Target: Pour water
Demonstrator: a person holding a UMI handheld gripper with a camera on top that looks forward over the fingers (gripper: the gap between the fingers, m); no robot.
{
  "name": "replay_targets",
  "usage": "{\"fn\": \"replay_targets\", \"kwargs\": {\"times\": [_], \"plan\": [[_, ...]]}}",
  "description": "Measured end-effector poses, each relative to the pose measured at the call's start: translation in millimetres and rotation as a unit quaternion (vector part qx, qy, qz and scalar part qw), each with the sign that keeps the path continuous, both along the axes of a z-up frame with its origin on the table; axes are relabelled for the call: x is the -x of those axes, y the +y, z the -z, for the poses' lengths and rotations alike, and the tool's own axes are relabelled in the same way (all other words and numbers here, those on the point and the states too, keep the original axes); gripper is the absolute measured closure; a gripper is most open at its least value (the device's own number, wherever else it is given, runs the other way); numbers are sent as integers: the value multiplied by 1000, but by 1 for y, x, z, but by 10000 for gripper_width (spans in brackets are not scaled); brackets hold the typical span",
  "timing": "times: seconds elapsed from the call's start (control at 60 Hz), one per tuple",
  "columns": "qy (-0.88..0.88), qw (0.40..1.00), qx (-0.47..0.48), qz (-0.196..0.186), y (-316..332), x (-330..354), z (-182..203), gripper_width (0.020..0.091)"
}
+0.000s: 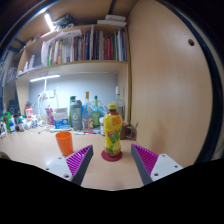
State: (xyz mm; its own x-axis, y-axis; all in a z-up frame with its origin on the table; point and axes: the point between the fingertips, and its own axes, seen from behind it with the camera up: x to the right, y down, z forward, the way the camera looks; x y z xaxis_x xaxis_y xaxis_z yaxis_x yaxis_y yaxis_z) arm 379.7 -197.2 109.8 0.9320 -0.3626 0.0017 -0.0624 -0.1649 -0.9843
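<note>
The big wooden desk holds everything; a tall yellow drink bottle stands on a red coaster, just ahead of the fingers and between their lines; an orange cup stands near it to one side. The gripper is spread wide and holds nothing. To do well, I think it should go straight in; squeeze the bottle's middle; keep it upright.
</note>
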Motion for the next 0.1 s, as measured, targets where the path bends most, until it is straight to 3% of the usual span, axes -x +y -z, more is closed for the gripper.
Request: {"fn": "replay_targets", "kwargs": {"times": [0.1], "plan": [[9, 1000, -12, -11, -31, 22, -5, 255]]}}
